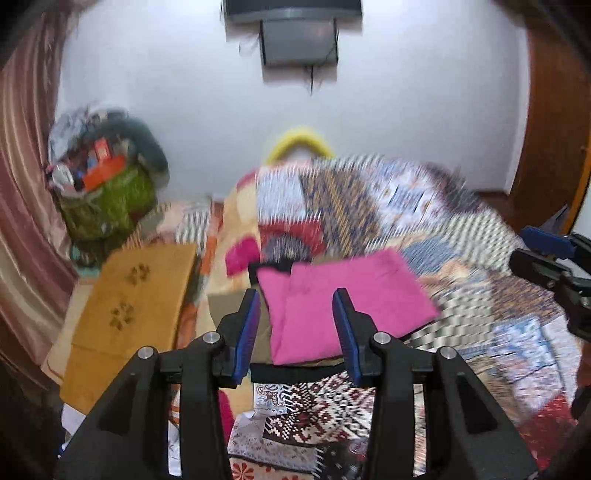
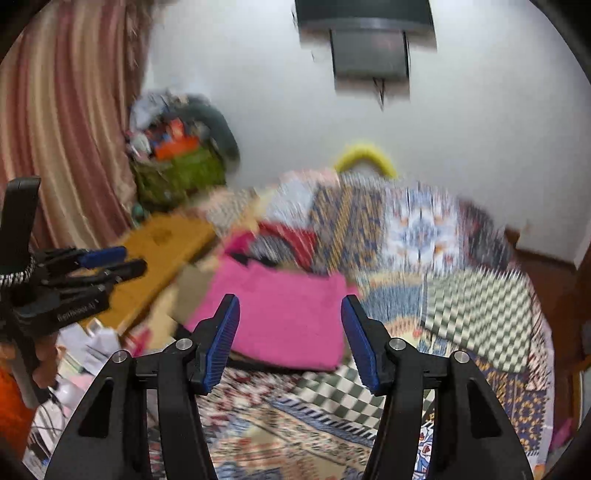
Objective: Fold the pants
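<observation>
A green bag [image 1: 107,206] is being seen standing against the white wall [image 1: 406,110], well to the left of the pink pants [image 1: 343,306]; it is being overfilled with mixed items, an orange piece [image 1: 103,173] showing at the top, the rest too blurred to be named. The pants are lying folded into a flat rectangle on the patterned bedspread [image 1: 461,229], on top of a darker layer of cloth [image 1: 295,371] that is showing at their near edge. The left gripper [image 1: 297,325] is being held above the near edge of the pants with its jaws spread apart and nothing between them. The right gripper [image 2: 290,332] is likewise being held released and empty over the near part of the pants [image 2: 280,317]. To the left of the pants a yellow-brown cloth [image 1: 129,314] is lying flat near the bed's edge, with a striped curtain [image 1: 26,184] beyond it. To the right of the pants the bedspread is lying bare and open. A yellow curved object [image 1: 299,142] is showing behind the pants at the wall. A dark wall-mounted unit [image 1: 295,33] is hanging above. Both views are being blurred by motion.
</observation>
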